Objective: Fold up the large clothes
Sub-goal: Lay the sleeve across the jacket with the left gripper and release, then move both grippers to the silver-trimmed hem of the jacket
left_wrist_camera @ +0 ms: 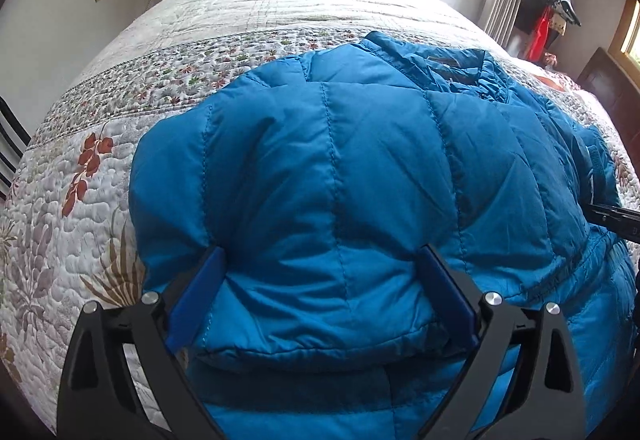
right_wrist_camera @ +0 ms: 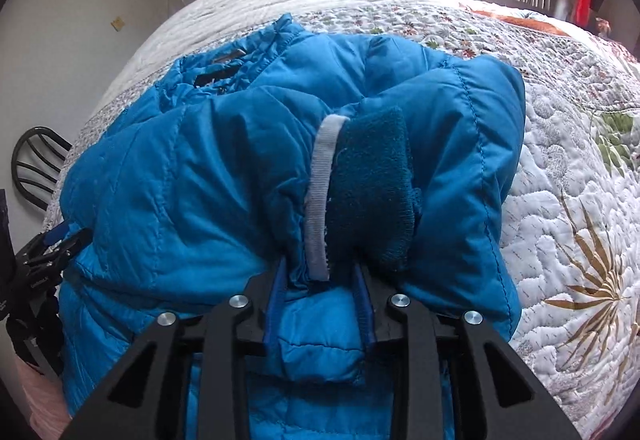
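Left gripper (left_wrist_camera: 320, 292) straddles a thick fold of the blue puffer jacket (left_wrist_camera: 360, 160) on the floral quilted bedspread (left_wrist_camera: 80, 200), pads wide and pressing in. Right gripper (right_wrist_camera: 322, 304) clamps narrowly on bunched fabric beside the fleece cuff (right_wrist_camera: 372, 184), probably a sleeve. Carry both edges level so padding folds evenly.
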The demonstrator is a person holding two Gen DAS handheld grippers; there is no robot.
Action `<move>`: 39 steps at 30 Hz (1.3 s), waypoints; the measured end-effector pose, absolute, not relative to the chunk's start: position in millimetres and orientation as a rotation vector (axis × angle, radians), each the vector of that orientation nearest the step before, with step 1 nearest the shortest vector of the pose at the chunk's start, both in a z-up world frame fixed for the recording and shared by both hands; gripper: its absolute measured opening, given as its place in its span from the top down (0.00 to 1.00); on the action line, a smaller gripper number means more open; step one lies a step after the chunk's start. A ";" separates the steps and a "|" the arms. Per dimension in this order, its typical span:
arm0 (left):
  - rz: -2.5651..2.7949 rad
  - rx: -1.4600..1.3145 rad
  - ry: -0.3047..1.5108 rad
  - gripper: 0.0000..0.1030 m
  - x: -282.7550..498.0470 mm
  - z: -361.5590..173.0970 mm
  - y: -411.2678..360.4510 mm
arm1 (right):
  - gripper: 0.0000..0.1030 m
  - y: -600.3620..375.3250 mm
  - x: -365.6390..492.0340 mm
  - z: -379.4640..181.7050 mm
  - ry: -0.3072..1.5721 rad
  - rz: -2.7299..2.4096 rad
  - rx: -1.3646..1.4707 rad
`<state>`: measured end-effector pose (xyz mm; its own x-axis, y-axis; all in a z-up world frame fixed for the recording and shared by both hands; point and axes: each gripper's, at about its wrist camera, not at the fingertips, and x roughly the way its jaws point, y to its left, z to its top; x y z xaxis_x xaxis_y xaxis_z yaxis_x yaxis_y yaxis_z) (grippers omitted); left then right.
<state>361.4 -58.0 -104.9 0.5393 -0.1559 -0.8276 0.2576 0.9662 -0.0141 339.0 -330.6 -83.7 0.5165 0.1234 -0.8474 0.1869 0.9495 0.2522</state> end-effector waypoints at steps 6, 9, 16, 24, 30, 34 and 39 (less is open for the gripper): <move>-0.258 0.102 0.955 0.08 340.0 -74.9 -49.7 | 0.66 -334.5 309.2 -45.2 0.930 -0.010 0.326; -0.282 0.084 0.932 0.08 317.1 -52.6 -34.5 | 0.60 -331.1 280.9 -20.4 0.879 0.032 0.315; -0.252 0.080 0.893 0.07 258.9 -34.5 -1.4 | 0.56 -324.9 222.2 0.7 0.836 0.085 0.298; -0.188 0.098 0.978 0.07 191.6 -64.0 49.0 | 0.42 -314.2 137.7 -14.9 0.870 0.044 0.243; -0.218 0.063 1.072 0.07 128.3 -85.5 69.6 | 0.27 -298.5 62.5 -28.0 0.875 0.038 0.252; -0.240 0.033 1.101 0.07 94.4 -97.2 71.8 | 0.26 -285.1 26.6 -41.0 0.893 0.055 0.285; -0.265 0.024 1.102 0.07 75.2 -104.6 65.3 | 0.22 -279.3 2.2 -57.7 0.916 0.039 0.329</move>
